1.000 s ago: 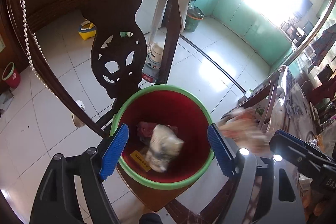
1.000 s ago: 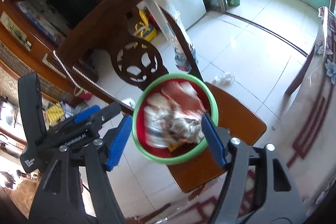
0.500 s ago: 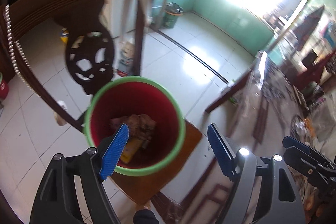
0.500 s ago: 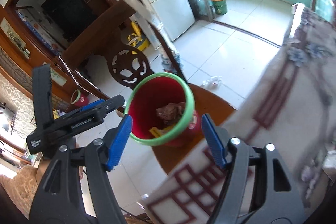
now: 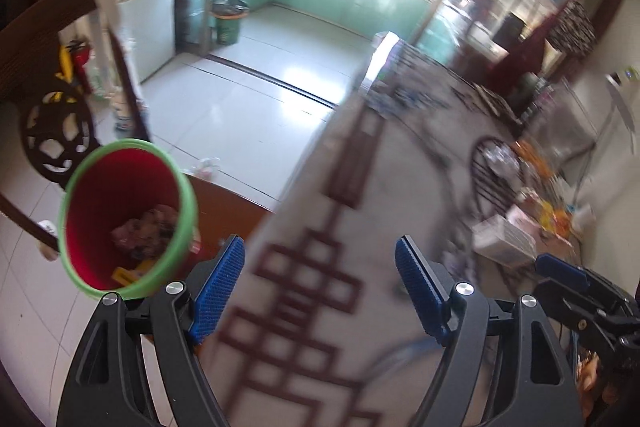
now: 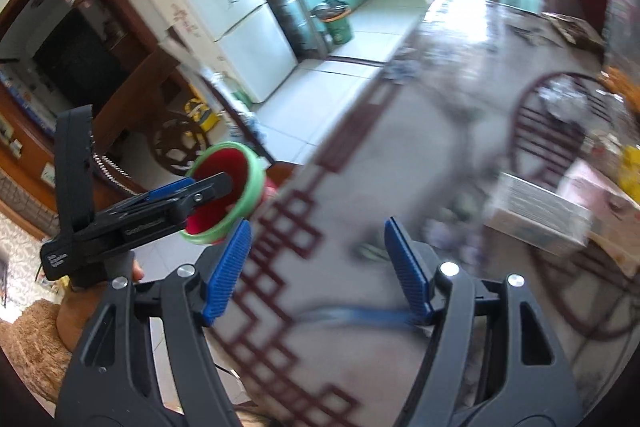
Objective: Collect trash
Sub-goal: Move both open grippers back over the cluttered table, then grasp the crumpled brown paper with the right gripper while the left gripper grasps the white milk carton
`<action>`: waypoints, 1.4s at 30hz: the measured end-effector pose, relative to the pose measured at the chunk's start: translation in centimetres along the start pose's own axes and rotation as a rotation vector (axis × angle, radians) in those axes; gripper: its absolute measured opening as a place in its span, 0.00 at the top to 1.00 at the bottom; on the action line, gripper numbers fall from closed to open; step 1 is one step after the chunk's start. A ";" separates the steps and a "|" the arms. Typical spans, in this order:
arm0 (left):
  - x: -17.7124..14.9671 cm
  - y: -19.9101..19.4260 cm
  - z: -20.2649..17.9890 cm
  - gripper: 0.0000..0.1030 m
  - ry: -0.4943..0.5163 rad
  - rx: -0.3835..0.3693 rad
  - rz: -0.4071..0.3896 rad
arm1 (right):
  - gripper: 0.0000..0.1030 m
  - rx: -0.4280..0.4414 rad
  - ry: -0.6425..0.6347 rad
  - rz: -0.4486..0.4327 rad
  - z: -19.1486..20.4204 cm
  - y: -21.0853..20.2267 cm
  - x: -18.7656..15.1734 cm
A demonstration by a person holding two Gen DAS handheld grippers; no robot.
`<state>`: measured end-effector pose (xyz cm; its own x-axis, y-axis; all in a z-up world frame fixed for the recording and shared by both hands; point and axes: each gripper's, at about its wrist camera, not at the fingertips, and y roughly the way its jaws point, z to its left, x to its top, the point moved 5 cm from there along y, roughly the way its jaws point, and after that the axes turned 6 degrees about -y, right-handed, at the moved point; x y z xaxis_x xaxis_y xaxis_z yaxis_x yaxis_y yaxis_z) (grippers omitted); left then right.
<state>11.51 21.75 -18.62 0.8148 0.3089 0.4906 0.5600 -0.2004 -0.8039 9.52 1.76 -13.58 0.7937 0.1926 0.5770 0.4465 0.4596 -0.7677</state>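
both grippers' blue ribbed fingers [image 5: 219,283] are spread wide with nothing between them. the left gripper [image 5: 320,285] and right gripper [image 6: 318,269] hover over the patterned tablecloth table [image 5: 360,227], likely seeking more litter. the red bin with green rim [image 5: 124,215], already holding crumpled wrappers [image 5: 146,233], sits on a wooden chair [image 5: 228,211] just beside the table, within easy dropping reach.

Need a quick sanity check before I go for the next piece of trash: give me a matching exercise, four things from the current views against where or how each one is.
Things:
1. red bin
2. left tool
3. green bucket
4. white fridge

Places or states:
A. on the kitchen floor, far back
B. open, empty, over the patterned tablecloth
C. on the wooden chair seat, trash inside
D. against the wall, beside the kitchen doorway

Pairs: 1-C, 2-B, 3-A, 4-D
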 end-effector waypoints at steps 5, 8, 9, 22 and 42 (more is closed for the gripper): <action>-2.3 0.3 -4.5 0.28 0.061 -0.035 0.026 | 0.29 -0.102 -0.032 0.020 -6.2 -2.8 -1.6; -3.5 0.2 -7.0 0.28 0.106 -0.043 0.032 | 0.29 -0.213 -0.068 0.039 -11.9 -4.8 -1.1; -3.9 0.2 -7.7 0.28 0.116 -0.046 0.035 | 0.27 -0.236 -0.064 0.039 -13.8 -5.4 -0.7; -8.1 -0.3 -15.3 0.28 0.197 -0.058 0.058 | 0.22 -0.319 0.023 0.139 -29.2 -3.2 3.3; -5.3 5.7 -27.6 0.09 0.848 -0.080 -0.017 | 0.60 -0.128 0.208 0.042 -30.1 -2.4 -1.0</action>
<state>14.54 -6.74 -16.55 0.6250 -0.4823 0.6138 0.5562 -0.2765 -0.7837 20.07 -25.65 -20.76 0.8747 0.0207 0.4842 0.4495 0.3387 -0.8266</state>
